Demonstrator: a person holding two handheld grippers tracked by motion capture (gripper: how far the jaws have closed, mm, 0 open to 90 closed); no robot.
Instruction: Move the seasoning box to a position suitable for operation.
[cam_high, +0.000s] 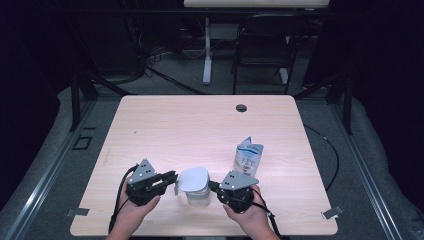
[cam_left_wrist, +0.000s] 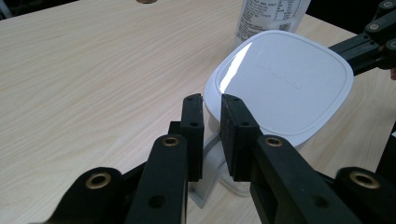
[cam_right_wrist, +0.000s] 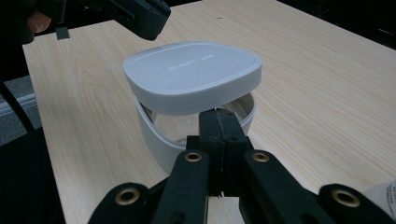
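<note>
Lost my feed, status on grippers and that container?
Left gripper open, straddling container handle. Right gripper shut at its rim. Lid askew on top. Pouch behind, clear.

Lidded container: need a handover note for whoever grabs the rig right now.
Left gripper: jaws slightly apart, either side of the container's white side handle, not pressing on it.
Right gripper: jaws shut, tips at the container's rim on the opposite side; cannot tell whether they pinch the wall.
Things: container at the table's near edge between the two grippers; white lid on top; printed pouch upright behind, to the right.
Done: lid sits on the container.
Left: lid looks tilted, with a gap on the right gripper's side; probably still needs seating or lifting off.
</note>
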